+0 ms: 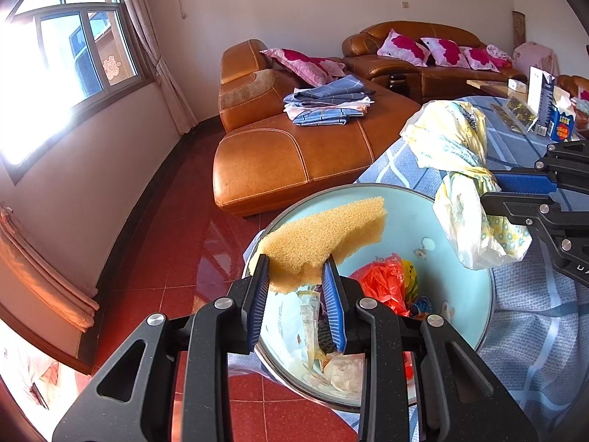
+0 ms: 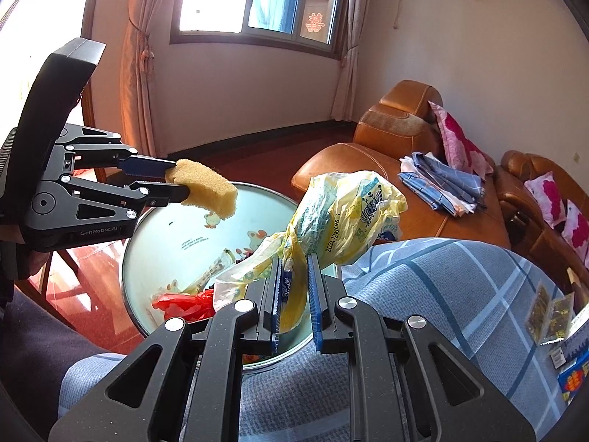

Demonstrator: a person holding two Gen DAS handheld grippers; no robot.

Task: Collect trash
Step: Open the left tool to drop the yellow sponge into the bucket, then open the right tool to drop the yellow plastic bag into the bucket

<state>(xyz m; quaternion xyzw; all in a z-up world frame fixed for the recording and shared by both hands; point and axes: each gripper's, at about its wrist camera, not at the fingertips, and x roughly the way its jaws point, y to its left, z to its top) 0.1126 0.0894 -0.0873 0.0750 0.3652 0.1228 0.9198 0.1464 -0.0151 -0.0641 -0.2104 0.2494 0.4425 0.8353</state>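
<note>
My left gripper (image 1: 296, 270) is shut on a yellow sponge (image 1: 327, 235) and holds it above a light blue basin (image 1: 475, 294). The basin holds trash, among it a red plastic bag (image 1: 383, 283) and wrappers. My right gripper (image 2: 294, 280) is shut on a crumpled yellow plastic bag (image 2: 342, 213) and holds it over the basin's rim (image 2: 127, 258). The left gripper (image 2: 176, 180) with the sponge (image 2: 206, 191) also shows in the right wrist view, and the right gripper (image 1: 489, 188) with the bag (image 1: 452, 154) in the left wrist view.
The basin sits at the edge of a table under a blue checked cloth (image 2: 423, 287). Packets (image 2: 548, 313) and a blue carton (image 1: 559, 118) lie farther back on it. A brown leather sofa (image 1: 287, 151) with folded cloth (image 1: 327, 105) stands beyond, across a red tiled floor (image 1: 176, 243).
</note>
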